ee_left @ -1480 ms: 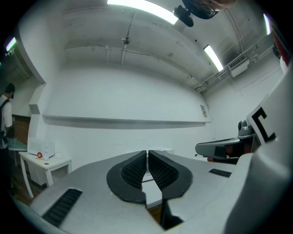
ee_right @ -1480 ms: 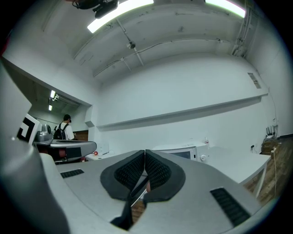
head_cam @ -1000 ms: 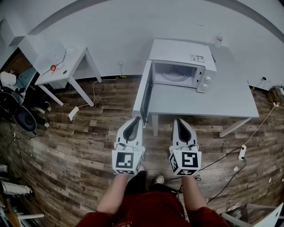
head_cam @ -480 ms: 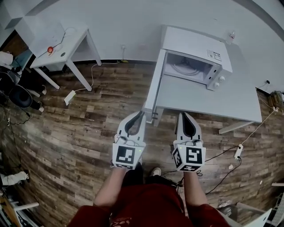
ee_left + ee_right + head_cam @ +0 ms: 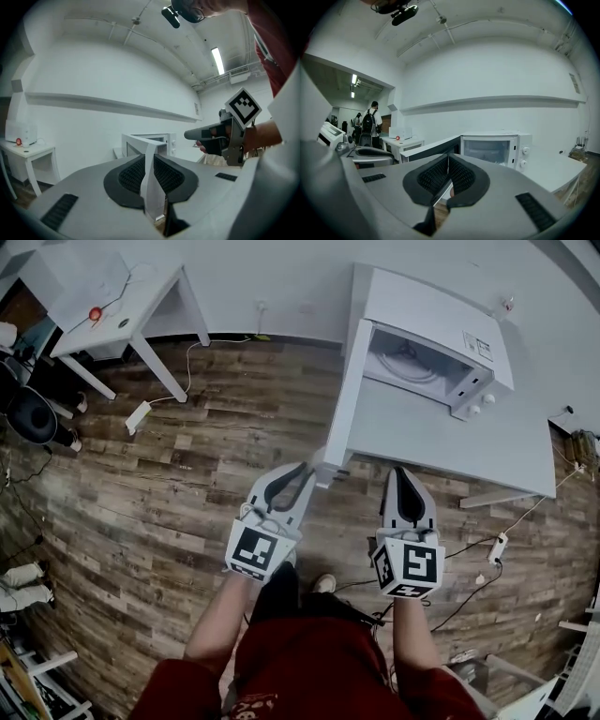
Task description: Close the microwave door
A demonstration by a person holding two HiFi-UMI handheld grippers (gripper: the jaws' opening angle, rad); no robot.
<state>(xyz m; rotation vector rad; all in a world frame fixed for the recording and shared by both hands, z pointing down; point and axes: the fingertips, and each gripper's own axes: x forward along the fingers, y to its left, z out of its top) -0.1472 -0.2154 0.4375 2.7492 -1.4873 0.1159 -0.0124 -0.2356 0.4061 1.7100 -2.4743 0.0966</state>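
Currently the left gripper [image 5: 149, 158] is holding its jaws almost together, with only a thin slit between the pads and nothing clamped. Straight ahead of that slit the free edge of the microwave door [image 5: 343, 381] is standing upright, very near the tips; contact cannot be judged. The door is hanging wide open, swung out past the edge of the white table [image 5: 441, 442].

The right gripper [image 5: 448, 158] is showing its jaws closed, pads meeting at the tips, and is empty. It is pointing the same way as the left one, just beside it. Ahead of the right jaws and slightly to their right, the microwave [image 5: 431, 315] is sitting on the table with its cavity exposed and two knobs [image 5: 525, 151] on the front panel.

Well to the left of the left jaws, a small white table [image 5: 112, 296] is standing on the wood-plank floor [image 5: 169, 484]. Far left of the right jaws, a person with a backpack [image 5: 371, 121] is standing.
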